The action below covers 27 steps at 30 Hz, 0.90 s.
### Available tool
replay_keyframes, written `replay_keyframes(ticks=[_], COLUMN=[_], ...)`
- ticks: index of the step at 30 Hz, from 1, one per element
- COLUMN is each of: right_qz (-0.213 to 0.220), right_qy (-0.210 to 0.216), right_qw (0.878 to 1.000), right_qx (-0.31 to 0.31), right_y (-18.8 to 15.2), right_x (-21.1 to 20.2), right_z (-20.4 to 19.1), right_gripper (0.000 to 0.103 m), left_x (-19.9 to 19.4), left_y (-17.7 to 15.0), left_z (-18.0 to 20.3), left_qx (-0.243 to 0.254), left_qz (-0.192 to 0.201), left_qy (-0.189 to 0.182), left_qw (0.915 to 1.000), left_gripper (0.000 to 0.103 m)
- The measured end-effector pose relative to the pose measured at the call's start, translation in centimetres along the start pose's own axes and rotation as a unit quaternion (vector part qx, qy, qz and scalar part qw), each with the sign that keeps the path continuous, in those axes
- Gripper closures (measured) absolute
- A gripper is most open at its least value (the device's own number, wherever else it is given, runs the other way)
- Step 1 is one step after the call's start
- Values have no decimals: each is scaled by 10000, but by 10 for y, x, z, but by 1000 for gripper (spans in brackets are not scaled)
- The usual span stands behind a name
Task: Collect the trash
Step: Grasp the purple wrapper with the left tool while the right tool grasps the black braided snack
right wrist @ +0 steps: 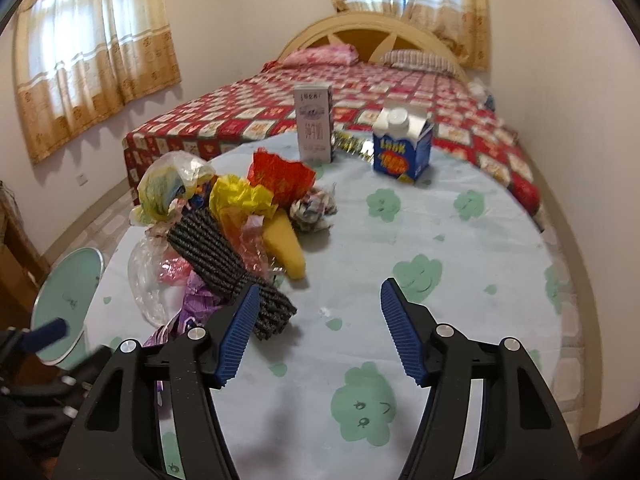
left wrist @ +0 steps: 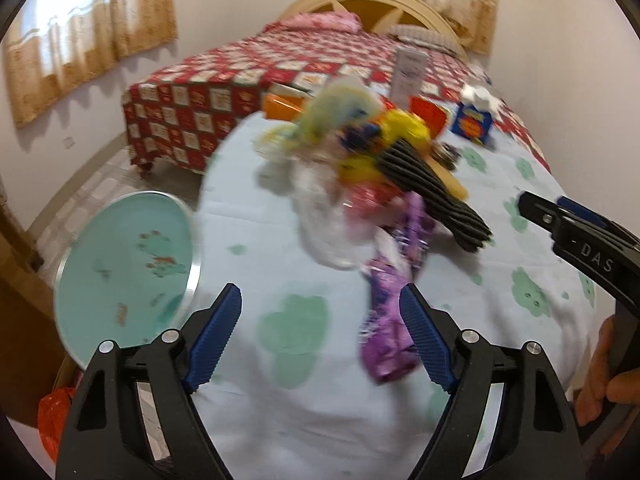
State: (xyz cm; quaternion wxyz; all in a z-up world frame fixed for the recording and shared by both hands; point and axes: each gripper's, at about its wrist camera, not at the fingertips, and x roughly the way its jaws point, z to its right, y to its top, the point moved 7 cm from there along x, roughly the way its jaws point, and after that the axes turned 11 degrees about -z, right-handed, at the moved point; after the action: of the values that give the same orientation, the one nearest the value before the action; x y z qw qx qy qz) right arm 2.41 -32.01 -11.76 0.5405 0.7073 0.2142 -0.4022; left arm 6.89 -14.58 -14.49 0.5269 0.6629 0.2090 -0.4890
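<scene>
A heap of trash lies on the round table: a black ribbed strip, yellow plastic, a red wrapper, a purple wrapper, clear plastic and a crumpled paper ball. My left gripper is open and empty, its right finger beside the purple wrapper. My right gripper is open and empty, its left finger just in front of the black strip's end; its finger also shows in the left wrist view.
The table wears a pale cloth with green clouds. A tall white carton and a blue carton stand at its far side. A teal round stool stands left of the table. A bed lies behind.
</scene>
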Motion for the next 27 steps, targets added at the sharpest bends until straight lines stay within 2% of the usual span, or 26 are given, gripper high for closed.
replay_keyframes(ticks=[4, 6, 8, 9, 11, 15, 21, 22, 25, 27], right_qz=[-152, -205, -246, -273, -366, -399, -743, -766, -902, -980], right_qy=[47, 156, 246, 323, 556, 582, 665, 640, 604, 660], right_qw=[9998, 9995, 9991, 9987, 9973, 9955, 9909, 9908, 9896, 9888], right_qx=[-99, -159, -237, -268, -318, -638, -908, -914, -940, -907], right_y=[1, 3, 6, 8, 13, 19, 12, 11, 5, 2], right_x=[10, 14, 17, 20, 26, 36, 58, 60, 68, 70], right_z=[-1, -3, -7, -9, -15, -31, -49, -50, -52, -52], right_gripper=[39, 39, 39, 39, 39, 40, 47, 50, 70, 74], left_x=[17, 26, 34, 37, 40, 35, 9, 5, -3, -7], left_y=[1, 1, 0, -2, -2, -3, -3, -4, -6, -6], left_z=[17, 23, 26, 28, 28, 20, 8, 5, -8, -15], left_qx=[118, 137, 175, 203, 238, 213, 451, 471, 476, 433], left_qz=[-180, -308, -448, -491, -509, -440, -166, -137, -63, 2], left_qy=[-117, -255, -374, -436, -548, -695, -615, -586, -423, -360], left_qw=[9997, 9991, 9981, 9976, 9969, 9964, 9969, 9971, 9980, 9984], left_gripper=[25, 34, 49, 53, 78, 82, 82, 82, 82, 82])
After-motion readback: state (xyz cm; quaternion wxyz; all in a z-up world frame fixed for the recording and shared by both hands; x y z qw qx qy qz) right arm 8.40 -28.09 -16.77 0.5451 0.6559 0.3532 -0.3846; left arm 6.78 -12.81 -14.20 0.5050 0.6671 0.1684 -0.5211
